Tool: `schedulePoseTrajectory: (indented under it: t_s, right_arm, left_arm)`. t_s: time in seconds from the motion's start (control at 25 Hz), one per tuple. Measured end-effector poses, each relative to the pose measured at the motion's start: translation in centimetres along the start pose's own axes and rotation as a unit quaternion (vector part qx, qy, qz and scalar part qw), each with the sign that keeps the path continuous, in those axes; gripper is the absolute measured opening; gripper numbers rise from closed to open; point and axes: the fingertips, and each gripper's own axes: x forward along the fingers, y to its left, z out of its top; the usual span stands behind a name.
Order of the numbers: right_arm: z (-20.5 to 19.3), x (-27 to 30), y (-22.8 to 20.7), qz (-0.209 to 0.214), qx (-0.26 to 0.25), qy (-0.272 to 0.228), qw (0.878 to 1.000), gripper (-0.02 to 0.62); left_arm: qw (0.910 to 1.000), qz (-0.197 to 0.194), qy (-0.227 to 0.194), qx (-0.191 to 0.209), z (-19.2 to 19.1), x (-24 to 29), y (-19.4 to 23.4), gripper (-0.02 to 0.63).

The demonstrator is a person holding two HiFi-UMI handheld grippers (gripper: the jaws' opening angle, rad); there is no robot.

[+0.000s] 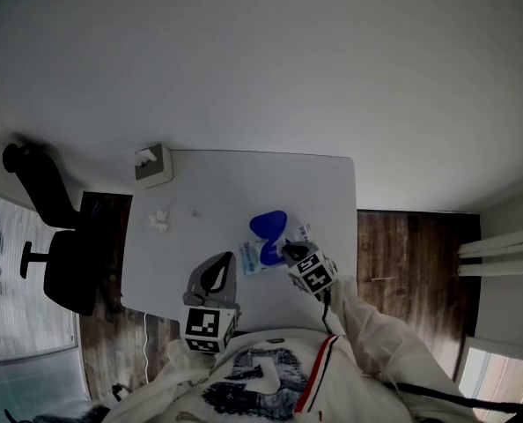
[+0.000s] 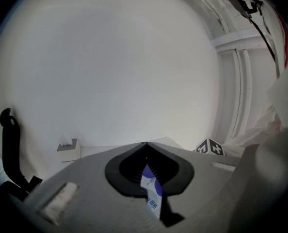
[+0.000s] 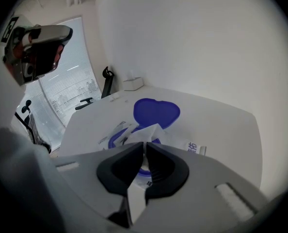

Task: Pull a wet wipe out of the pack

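On white table (image 1: 332, 192), toward near-right edge: pack (image 1: 258, 256), blue lid (image 1: 268, 225) flipped open on far side; clamped at near-left corner by L gripper (image 2: 146, 152), jaws closed tight on printed film; above pack opening: wipe (image 3: 145, 133), white, bunched, sticking up; pinched by R gripper (image 3: 144, 147), jaws all but together on it; at far-left corner: box (image 1: 153, 165), well apart from pack.

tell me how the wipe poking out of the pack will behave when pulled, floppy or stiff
Probably floppy: the wipe stands in creased, folded peaks where the jaws of the right gripper pinch it. It looks thin, so a hard yank might tear it. The pack looks flat and light and could lift along with it, though the left gripper, shut on its edge, should stop that.
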Motion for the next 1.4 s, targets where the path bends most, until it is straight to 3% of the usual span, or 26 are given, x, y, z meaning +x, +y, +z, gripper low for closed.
schedulePoseTrajectory:
  t_s: [0.48, 0.88, 1.4]
  right_arm:
    - [0.2, -0.7, -0.3, -0.011, 0.014, -0.012, 1.0, 0.015]
    - [0.8, -2.8, 0.0, -0.01, 0.069, -0.05, 0.996, 0.014]
    - [2.6, -6.3, -0.9, -0.043, 0.084, -0.099, 0.991, 0.014]
  left_arm:
    - [0.9999, 0.001, 0.003, -0.014, -0.1, -0.5, -0.1, 0.005]
    - [0.9998, -0.002, 0.004, -0.018, -0.4, -0.7, -0.5, 0.005]
    - [0.9998, -0.018, -0.007, -0.008, 0.5, -0.2, -1.7, 0.005]
